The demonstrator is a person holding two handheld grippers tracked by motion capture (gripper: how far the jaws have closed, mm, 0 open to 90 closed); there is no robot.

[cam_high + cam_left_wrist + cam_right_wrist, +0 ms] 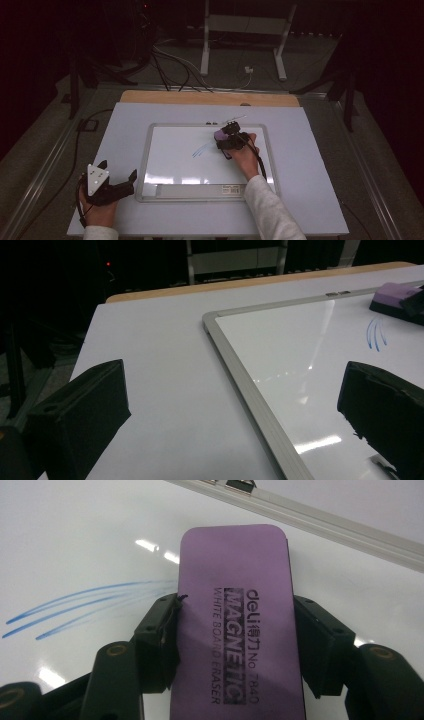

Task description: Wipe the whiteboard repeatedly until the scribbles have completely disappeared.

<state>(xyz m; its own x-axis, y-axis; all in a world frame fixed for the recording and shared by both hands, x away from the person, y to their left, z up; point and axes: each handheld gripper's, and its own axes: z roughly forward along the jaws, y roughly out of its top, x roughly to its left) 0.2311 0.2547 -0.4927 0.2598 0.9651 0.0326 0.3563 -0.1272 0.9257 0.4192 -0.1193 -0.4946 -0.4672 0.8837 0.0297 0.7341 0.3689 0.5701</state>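
Clamped in the right tool (235,645) was a purple eraser (240,615), its two black jaws pressing on the long sides. Writing on the eraser's top could be read in the right gripper view: "deli" with two characters after it, "No. 7840", then "MAGNETIC" in large boxed letters and "WHITE BOARD ERASER" in a smaller line. The eraser lay flat on the whiteboard (75,545), in its upper right part near the top frame, as the high view showed the right tool (231,139) and eraser (219,135) there. Just beside the eraser's left edge ran a few thin blue marker strokes (85,605), curved and fanning outward, fading where they met the eraser. The same blue strokes (202,148) sat near the middle of the whiteboard (175,165) in the high view, and appeared as short blue strokes (376,334) in the left gripper view, below the eraser (392,296).

The left tool (119,186) rested on the white surface (310,165) at the lower left, just beside the whiteboard's bottom left corner, with its jaws apart and nothing between them. A small label on the whiteboard's lower frame was too small to read.
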